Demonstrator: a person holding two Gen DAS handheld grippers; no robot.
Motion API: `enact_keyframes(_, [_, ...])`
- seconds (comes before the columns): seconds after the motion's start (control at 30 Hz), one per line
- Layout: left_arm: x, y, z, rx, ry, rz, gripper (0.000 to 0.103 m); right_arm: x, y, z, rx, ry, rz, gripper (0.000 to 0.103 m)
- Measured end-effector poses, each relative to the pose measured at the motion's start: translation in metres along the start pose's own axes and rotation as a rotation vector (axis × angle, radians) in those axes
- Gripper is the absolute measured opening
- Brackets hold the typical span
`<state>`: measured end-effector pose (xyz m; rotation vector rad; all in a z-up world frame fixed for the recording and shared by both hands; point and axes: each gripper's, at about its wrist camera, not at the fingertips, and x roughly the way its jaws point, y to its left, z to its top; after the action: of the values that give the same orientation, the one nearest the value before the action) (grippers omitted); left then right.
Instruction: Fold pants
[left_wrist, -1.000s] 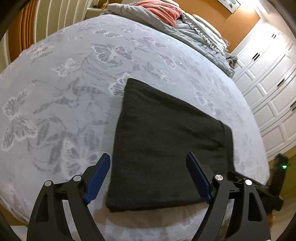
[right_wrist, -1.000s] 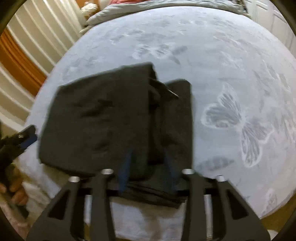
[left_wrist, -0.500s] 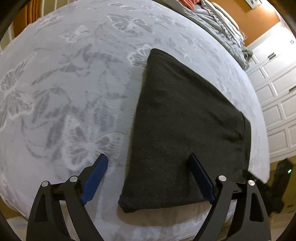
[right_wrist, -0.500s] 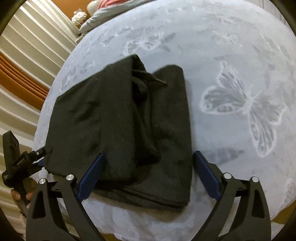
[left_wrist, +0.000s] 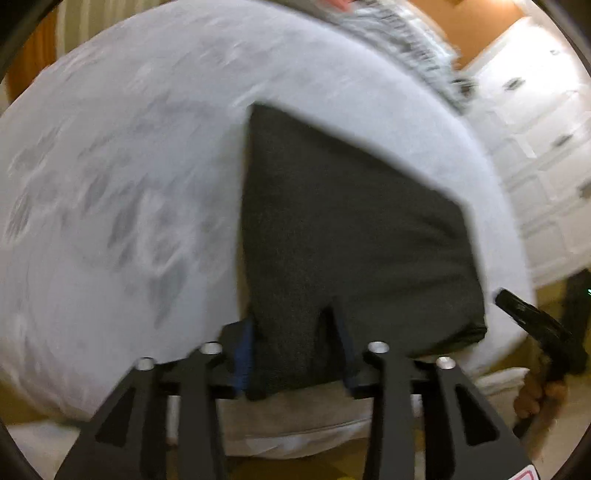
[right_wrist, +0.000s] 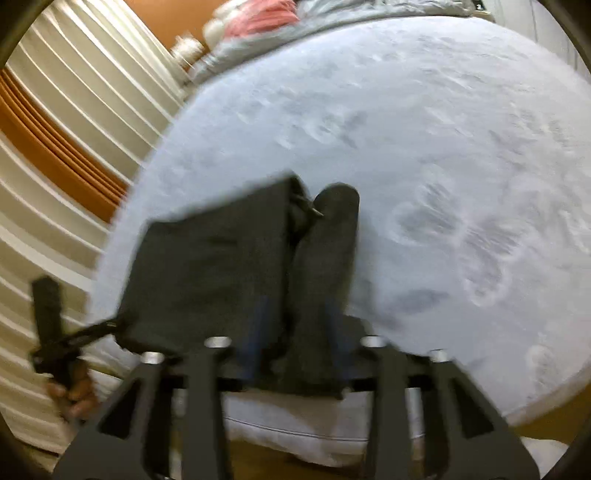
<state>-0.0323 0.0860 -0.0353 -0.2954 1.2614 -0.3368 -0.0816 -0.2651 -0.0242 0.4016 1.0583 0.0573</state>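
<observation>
Left wrist view: left hand-held gripper (left_wrist: 293, 354) closing over the near left corner of the dark charcoal, soft knit folded pants (left_wrist: 354, 229), cloth already between the blue pads, full pinch not yet certain through the blur. Right wrist view: right hand-held gripper (right_wrist: 293, 343) likewise closing on the near right edge, bunched fabric between the jaws. Pants on the near part of the pale grey butterfly-print bed (left_wrist: 122, 166), close to its front edge.

Likely step: taking both near corners for the next fold. Best done by pinching every layer at each corner, not just the top one; lifting both sides level and together; carrying the edge straight to the far edge; keeping the cloth taut enough to avoid a crease.

Look of the pants: a thick rectangular stack, flat and smooth on the left side, lumpy on the right, with a rolled ridge and a loose tab poking up at the far end (right_wrist: 312, 206). Likely to slump if gripped unevenly.
</observation>
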Motion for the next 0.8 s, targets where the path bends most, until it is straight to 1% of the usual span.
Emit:
enact_keyframes(0.03, [0.001,-0.001,0.000,0.001,-0.001,-0.008,0.050,0.006,-0.008,-0.003,0.023,0.010,-0.008,0.062])
enact_keyframes(0.07, [0.002,-0.002,0.001,0.006,-0.005,-0.015,0.068,0.011,-0.015,-0.006,0.051,0.021,0.002,0.064])
enact_keyframes(0.1, [0.002,-0.003,0.003,0.003,-0.012,-0.011,0.080,0.017,-0.021,-0.008,0.099,0.036,0.028,0.066])
enact_keyframes(0.13, [0.002,-0.002,0.004,-0.010,-0.027,-0.005,0.081,0.021,-0.027,-0.009,0.135,0.046,0.057,0.068])
enact_keyframes(0.17, [0.002,0.000,0.005,-0.035,-0.035,-0.002,0.081,0.022,-0.030,-0.009,0.165,0.049,0.084,0.073])
enact_keyframes(0.2, [0.005,0.001,0.005,-0.056,-0.025,-0.013,0.082,0.021,-0.029,-0.007,0.173,0.038,0.102,0.081])
enact_keyframes(0.27, [0.009,0.003,0.008,-0.090,0.001,-0.042,0.084,0.018,-0.025,-0.002,0.165,0.011,0.127,0.091])
enact_keyframes(0.3, [0.011,0.003,0.009,-0.106,0.000,-0.046,0.084,0.018,-0.023,0.000,0.163,0.002,0.150,0.093])
enact_keyframes(0.33, [0.013,0.002,0.010,-0.110,-0.004,-0.043,0.084,0.023,-0.022,0.002,0.167,0.012,0.187,0.093])
enact_keyframes(0.37, [0.014,-0.003,0.009,-0.107,-0.005,-0.040,0.085,0.032,-0.020,0.004,0.178,0.041,0.221,0.095])
enact_keyframes(0.4, [0.017,-0.006,0.010,-0.103,-0.004,-0.037,0.086,0.039,-0.018,0.003,0.188,0.062,0.230,0.097])
enact_keyframes(0.47, [0.020,-0.010,0.010,-0.098,-0.002,-0.040,0.086,0.044,-0.015,0.002,0.187,0.066,0.225,0.098])
enact_keyframes(0.57, [0.025,-0.017,0.013,-0.090,0.010,-0.109,0.087,0.042,-0.009,0.001,0.173,0.045,0.234,0.097])
enact_keyframes(0.6, [0.028,-0.018,0.015,-0.093,0.004,-0.121,0.086,0.042,-0.008,0.001,0.172,0.045,0.237,0.079])
enact_keyframes(0.63, [0.029,-0.019,0.017,-0.090,0.000,-0.124,0.083,0.043,-0.007,0.003,0.169,0.040,0.220,0.064])
enact_keyframes(0.67, [0.029,-0.019,0.018,-0.085,-0.007,-0.108,0.064,0.044,-0.007,0.005,0.151,0.040,0.183,0.041])
enact_keyframes(0.7, [0.027,-0.019,0.019,-0.072,-0.015,-0.072,0.043,0.046,-0.005,0.005,0.148,0.038,0.165,0.029])
enact_keyframes(0.73, [0.024,-0.017,0.018,-0.069,-0.020,-0.067,0.034,0.041,-0.009,0.005,0.171,0.030,0.191,0.027])
enact_keyframes(0.77, [0.013,-0.012,0.016,-0.078,-0.028,-0.100,0.019,0.038,-0.010,0.005,0.183,0.023,0.217,0.025])
enact_keyframes(0.8, [0.003,-0.009,0.013,-0.084,-0.031,-0.145,0.018,0.027,-0.010,0.004,0.180,0.008,0.243,0.024])
